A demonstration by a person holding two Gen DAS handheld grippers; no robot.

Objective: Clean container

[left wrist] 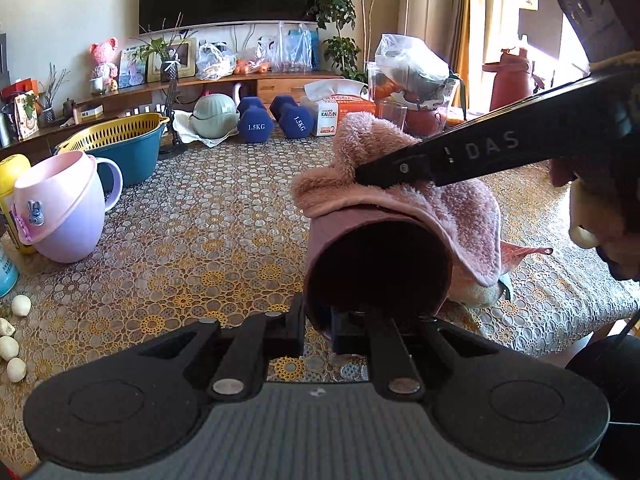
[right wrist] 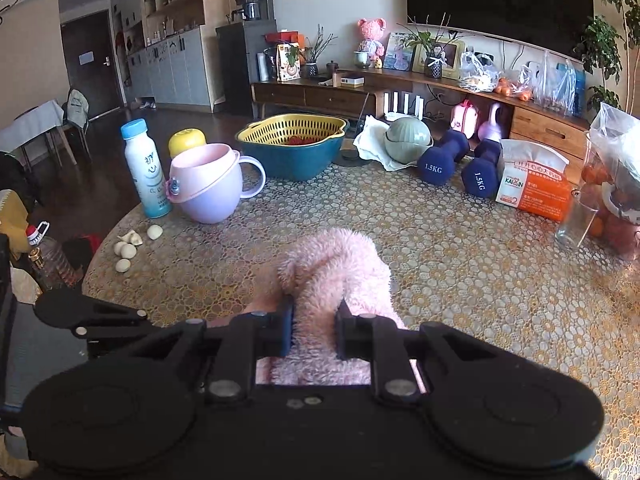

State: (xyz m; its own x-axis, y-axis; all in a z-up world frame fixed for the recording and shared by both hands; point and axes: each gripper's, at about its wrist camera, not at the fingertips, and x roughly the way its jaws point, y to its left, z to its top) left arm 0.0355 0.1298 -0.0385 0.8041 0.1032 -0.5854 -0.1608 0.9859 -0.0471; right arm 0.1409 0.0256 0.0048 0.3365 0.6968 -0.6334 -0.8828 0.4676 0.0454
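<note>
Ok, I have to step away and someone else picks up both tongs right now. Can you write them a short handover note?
Left tongs: shut on the rim of the dusty-pink container, held tipped on its side, mouth toward the left camera.
Right tongs: shut on the fluffy pink cloth, pressed over the container's upper outside wall.
Under way: wiping the outside; the cloth drapes over the top and right side.
Left: the inside is dark, so I cannot tell whether it is clean. Probably finish the outside, check the inside, then set the container upright on the lace-covered table.
</note>
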